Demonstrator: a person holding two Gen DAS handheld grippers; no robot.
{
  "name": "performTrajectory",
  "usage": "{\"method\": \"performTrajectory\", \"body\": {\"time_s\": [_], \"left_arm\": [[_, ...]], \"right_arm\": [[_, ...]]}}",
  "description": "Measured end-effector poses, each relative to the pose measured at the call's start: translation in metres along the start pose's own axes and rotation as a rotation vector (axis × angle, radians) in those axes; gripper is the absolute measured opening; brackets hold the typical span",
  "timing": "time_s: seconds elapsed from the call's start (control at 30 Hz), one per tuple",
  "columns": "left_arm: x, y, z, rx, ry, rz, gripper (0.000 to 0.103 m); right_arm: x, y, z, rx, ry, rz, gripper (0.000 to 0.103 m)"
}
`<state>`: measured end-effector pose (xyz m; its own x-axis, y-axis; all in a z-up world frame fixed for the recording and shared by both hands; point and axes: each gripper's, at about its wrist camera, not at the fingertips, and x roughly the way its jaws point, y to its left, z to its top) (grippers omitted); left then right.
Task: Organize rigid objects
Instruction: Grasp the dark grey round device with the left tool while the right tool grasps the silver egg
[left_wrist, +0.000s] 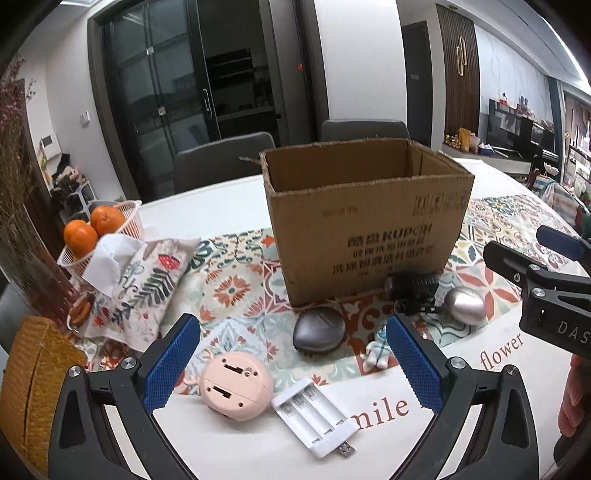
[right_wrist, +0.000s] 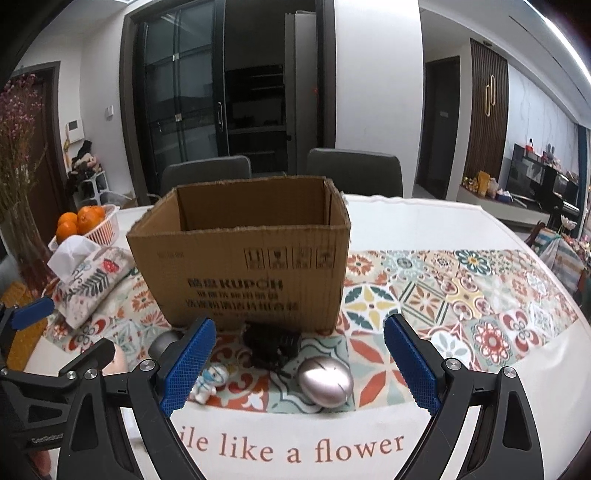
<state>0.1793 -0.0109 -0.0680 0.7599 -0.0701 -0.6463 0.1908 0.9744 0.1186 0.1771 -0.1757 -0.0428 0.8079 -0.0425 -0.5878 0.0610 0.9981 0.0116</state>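
Approaching | right gripper (right_wrist: 299, 363) held wide, empty | silver egg (right_wrist: 325, 382) lain just ahead between fingers, near table's front edge, long axis crosswise | left gripper (left_wrist: 293, 363) spread, empty, farther | box (right_wrist: 243, 254) behind.

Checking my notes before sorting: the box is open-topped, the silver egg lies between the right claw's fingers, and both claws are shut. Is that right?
Not quite: both claws are open. The left wrist view shows the left claw spread wide and empty; the right wrist view shows the right claw the same. The box is open-topped and the silver egg lies between the right claw's fingers, untouched.
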Motion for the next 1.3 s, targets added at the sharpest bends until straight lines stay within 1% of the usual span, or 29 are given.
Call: {"method": "performTrajectory", "body": {"time_s": [0.33, 0.63, 0.9, 1.07, 1.3], "left_arm": [[0.026, -0.006, -0.008, 0.011, 0.058, -0.038, 0.102], [0.052, -0.004, -0.014, -0.009, 0.104, -0.070, 0.102], [0.079, -0.006, -0.017, -0.055, 0.143, -0.089, 0.098], [0.094, -0.007, -0.019, -0.063, 0.174, -0.089, 0.095], [0.107, -0.010, -0.019, -0.060, 0.190, -0.084, 0.090]], "right_arm": [[0.021, -0.006, -0.018, 0.030, 0.089, -0.003, 0.093], [0.049, -0.011, -0.036, 0.087, 0.180, -0.014, 0.093], [0.066, -0.017, -0.047, 0.147, 0.212, -0.028, 0.093], [0.078, -0.021, -0.052, 0.174, 0.236, -0.051, 0.093], [0.087, -0.025, -0.058, 0.200, 0.247, -0.070, 0.089]]}}
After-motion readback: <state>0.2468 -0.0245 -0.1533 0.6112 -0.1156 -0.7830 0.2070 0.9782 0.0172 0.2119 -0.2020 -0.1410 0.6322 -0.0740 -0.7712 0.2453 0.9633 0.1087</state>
